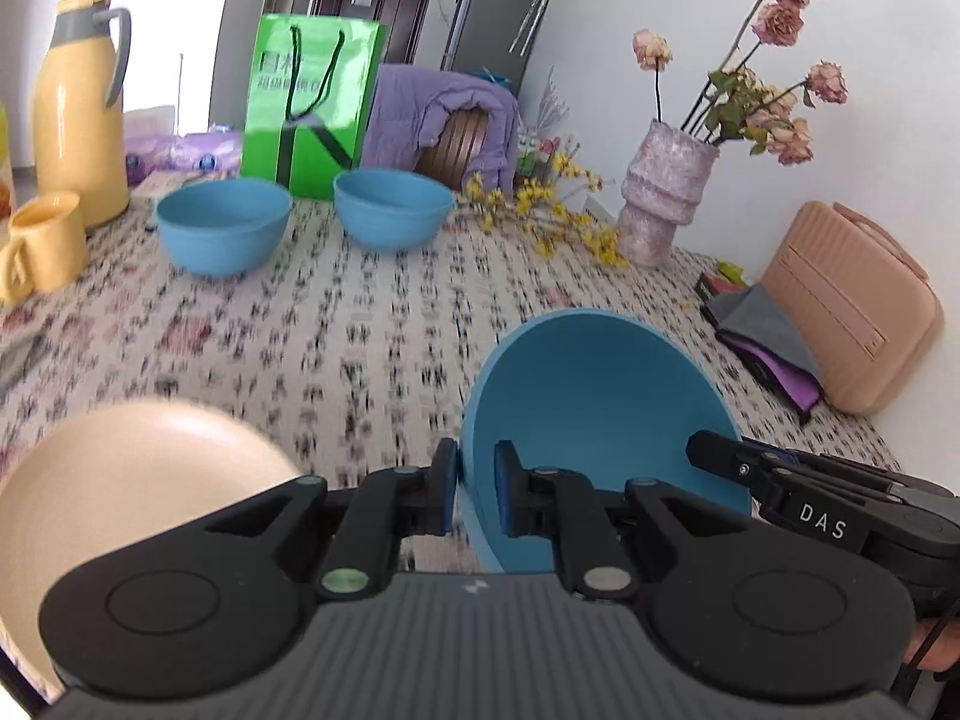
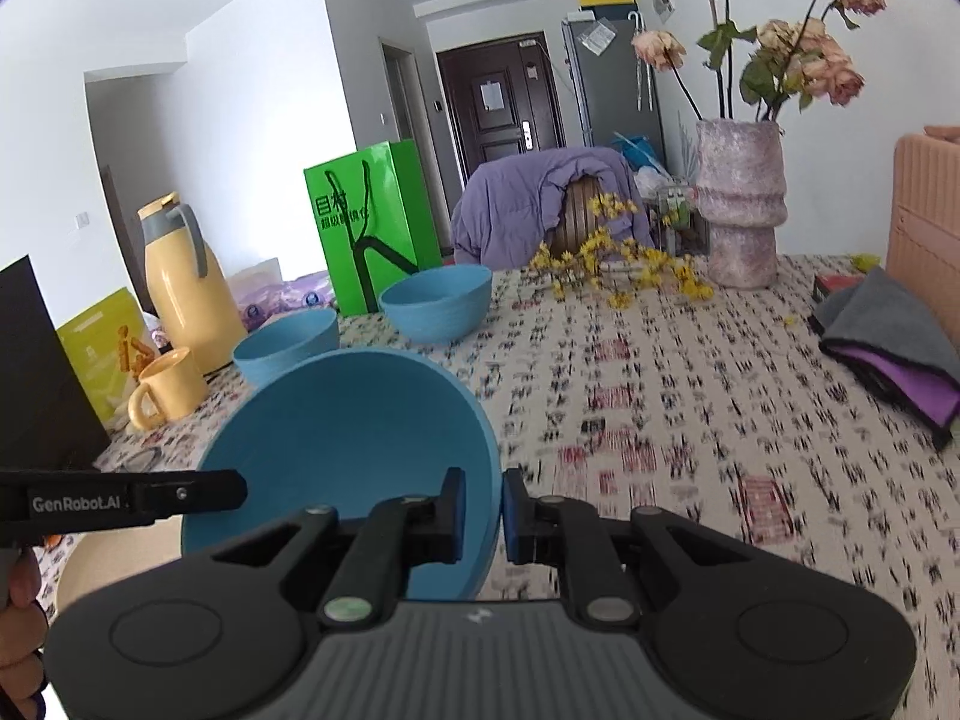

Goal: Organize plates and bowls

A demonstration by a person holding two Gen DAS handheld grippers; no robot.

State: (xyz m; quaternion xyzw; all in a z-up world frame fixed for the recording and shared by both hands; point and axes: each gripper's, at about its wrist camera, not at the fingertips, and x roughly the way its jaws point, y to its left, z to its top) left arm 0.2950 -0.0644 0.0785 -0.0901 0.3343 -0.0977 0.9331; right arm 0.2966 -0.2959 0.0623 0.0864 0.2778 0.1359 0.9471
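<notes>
A blue bowl (image 1: 600, 414) hangs tilted above the patterned tablecloth (image 1: 360, 348), held by both grippers at opposite sides of its rim. In the left wrist view my left gripper (image 1: 477, 489) is shut on the bowl's left rim, and the right gripper's fingers (image 1: 720, 461) reach its far right edge. In the right wrist view my right gripper (image 2: 483, 510) is shut on the right rim of the same blue bowl (image 2: 348, 450). Two more blue bowls (image 1: 223, 222) (image 1: 393, 207) stand upright side by side at the back of the table. A cream plate (image 1: 138, 480) lies at the near left.
A yellow thermos jug (image 1: 78, 114) and yellow mug (image 1: 42, 246) stand at the back left, with a green paper bag (image 1: 312, 102) behind the bowls. A pink vase (image 1: 660, 192) with dried flowers, a pink case (image 1: 852, 306) and folded cloths (image 1: 762, 336) line the right side.
</notes>
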